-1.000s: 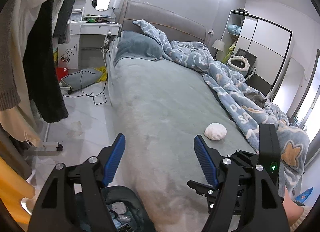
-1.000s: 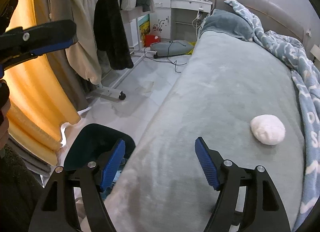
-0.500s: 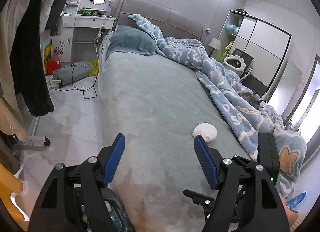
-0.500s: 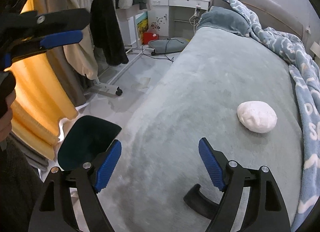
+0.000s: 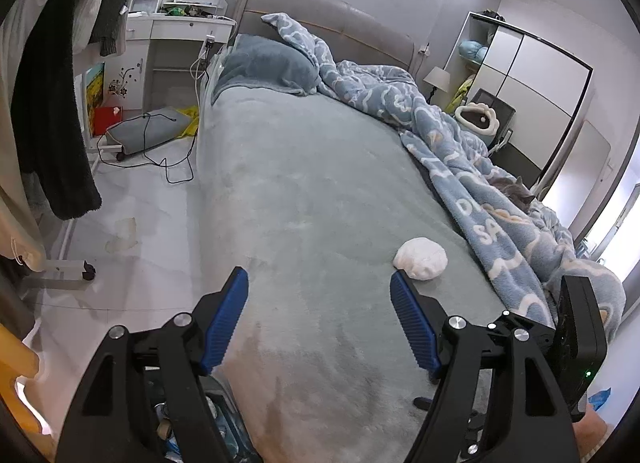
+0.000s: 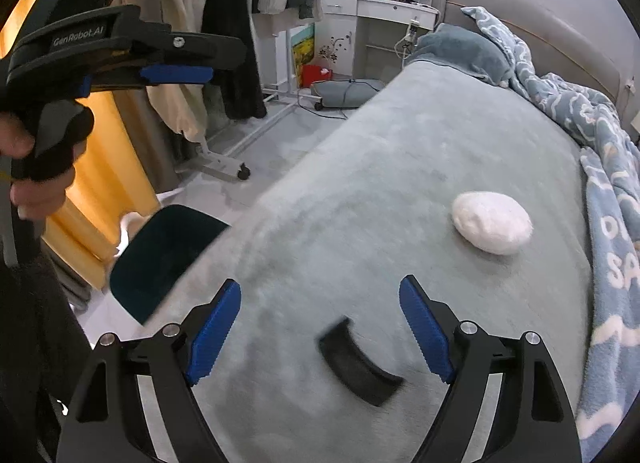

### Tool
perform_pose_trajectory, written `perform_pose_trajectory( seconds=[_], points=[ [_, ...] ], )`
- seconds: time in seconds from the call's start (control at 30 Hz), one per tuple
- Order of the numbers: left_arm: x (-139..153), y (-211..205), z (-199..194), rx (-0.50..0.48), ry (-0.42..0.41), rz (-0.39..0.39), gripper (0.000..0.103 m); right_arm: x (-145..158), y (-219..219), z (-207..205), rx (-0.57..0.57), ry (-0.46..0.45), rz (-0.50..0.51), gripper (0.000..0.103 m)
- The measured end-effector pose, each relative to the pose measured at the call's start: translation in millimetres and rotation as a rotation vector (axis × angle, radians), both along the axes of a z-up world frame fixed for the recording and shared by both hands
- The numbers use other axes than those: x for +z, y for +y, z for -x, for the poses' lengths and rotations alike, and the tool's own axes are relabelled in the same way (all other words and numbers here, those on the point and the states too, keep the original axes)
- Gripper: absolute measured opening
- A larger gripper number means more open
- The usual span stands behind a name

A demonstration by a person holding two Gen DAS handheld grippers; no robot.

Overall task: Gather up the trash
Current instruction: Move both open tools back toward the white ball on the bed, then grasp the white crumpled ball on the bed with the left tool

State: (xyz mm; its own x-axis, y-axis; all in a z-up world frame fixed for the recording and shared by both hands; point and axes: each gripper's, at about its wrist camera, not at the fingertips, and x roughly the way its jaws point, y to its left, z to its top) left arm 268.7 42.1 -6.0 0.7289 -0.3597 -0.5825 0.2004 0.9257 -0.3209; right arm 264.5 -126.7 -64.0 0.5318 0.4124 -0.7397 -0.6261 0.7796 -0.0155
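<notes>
Left wrist view: left gripper (image 5: pixel 319 317) spread wide, blue pads (image 5: pixel 224 323) empty and touching nothing, held above the near end of the grey-green bed (image 5: pixel 312 183). White crumpled wad (image 5: pixel 420 258) lying on the bedcover just beyond the right-hand pad, apart from it, near the edge of the blue patterned blanket (image 5: pixel 460 151). Dark trash bin (image 5: pixel 224 423) low at the bed's foot, partly hidden behind the gripper frame, with scraps inside. Grey cat (image 5: pixel 514 189) curled on the blanket; pillow (image 5: pixel 268 67) at the headboard; hanging clothes (image 5: pixel 56 103) on the left; white dressing table (image 5: pixel 180 27) behind; cable (image 5: pixel 160 143) trailing across the floor.

Right wrist view: right gripper (image 6: pixel 320 333) likewise fully parted, pads (image 6: pixel 426 329) empty, poised over the bedcover. White crumpled wad (image 6: pixel 492 222) ahead and to the right, well clear of the fingers. Curved black piece (image 6: pixel 358 367) between the fingers, blurred; contact with the bed not discernible. Trash bin (image 6: pixel 160 259) beside the bed's edge on the left. Left gripper (image 6: pixel 176 73) seen side-on at upper left, grasped by the left hand (image 6: pixel 28 167). Orange curtain (image 6: pixel 104 167) and wheeled clothes rack (image 6: pixel 224 163) behind.
</notes>
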Motion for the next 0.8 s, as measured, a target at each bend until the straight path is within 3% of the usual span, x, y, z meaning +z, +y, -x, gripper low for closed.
perform_pose_trajectory(
  seconds=[0.03,0.3,0.37,0.43,0.67,0.8],
  points=[
    [-2,-1,-2,0.000,0.003,0.003,0.076,-6,-6,-5,-0.013,0.013,-0.012,0.082],
    [-15,-16,-19,-0.044,0.051,0.045,0.076,-19,-17,-12,0.020,0.057,-0.081,0.048],
    [-17,-23,-21,-0.057,0.055,0.047,0.076,-21,-18,-14,0.018,0.067,-0.084,0.028],
    [-18,-30,-24,-0.071,0.053,0.040,0.076,-22,-19,-18,0.001,0.079,-0.087,0.019],
    [-24,-61,-34,-0.144,0.034,0.026,0.076,-11,-54,-22,-0.106,0.088,-0.195,0.018],
    [-27,-89,-43,-0.204,0.008,-0.030,0.076,-5,-77,-21,-0.178,0.086,-0.192,0.015]
  ],
)
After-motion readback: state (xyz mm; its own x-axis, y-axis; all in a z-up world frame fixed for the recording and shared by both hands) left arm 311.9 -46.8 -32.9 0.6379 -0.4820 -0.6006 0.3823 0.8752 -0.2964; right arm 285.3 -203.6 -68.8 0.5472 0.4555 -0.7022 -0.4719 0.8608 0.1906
